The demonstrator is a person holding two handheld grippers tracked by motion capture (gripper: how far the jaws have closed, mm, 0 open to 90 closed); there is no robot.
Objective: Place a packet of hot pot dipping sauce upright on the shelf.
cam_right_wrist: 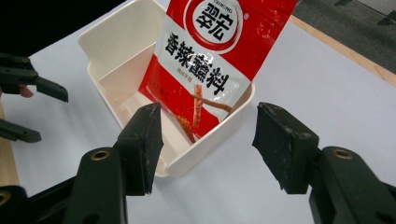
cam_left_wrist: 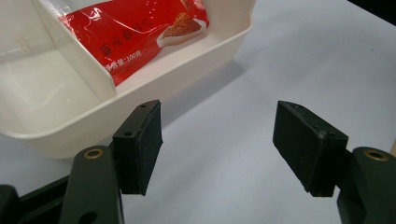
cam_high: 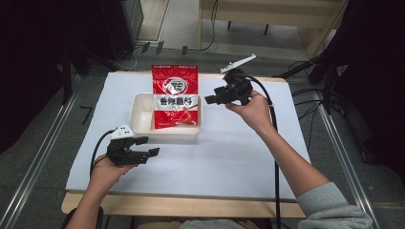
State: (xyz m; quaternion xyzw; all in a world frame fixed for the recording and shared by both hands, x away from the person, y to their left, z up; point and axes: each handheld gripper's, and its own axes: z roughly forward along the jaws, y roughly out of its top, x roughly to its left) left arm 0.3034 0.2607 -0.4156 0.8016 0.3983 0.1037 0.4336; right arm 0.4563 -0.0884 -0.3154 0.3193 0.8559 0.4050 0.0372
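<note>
Tray [cam_high: 141, 114]: white, two compartments, sitting on the white bench [cam_high: 229, 157], toward the far side.
Red pouch [cam_high: 175, 95]: leaning in the tray's right compartment, top edge sticking out past the tray's far rim; left compartment bare.
Left tongs [cam_high: 147, 147]: spread wide, gripping nothing, hovering just short of the tray's near left corner, tips aimed right.
Right tongs [cam_high: 210, 99]: also spread wide, empty, held up just right of the tray, pointing at the pouch.
</note>
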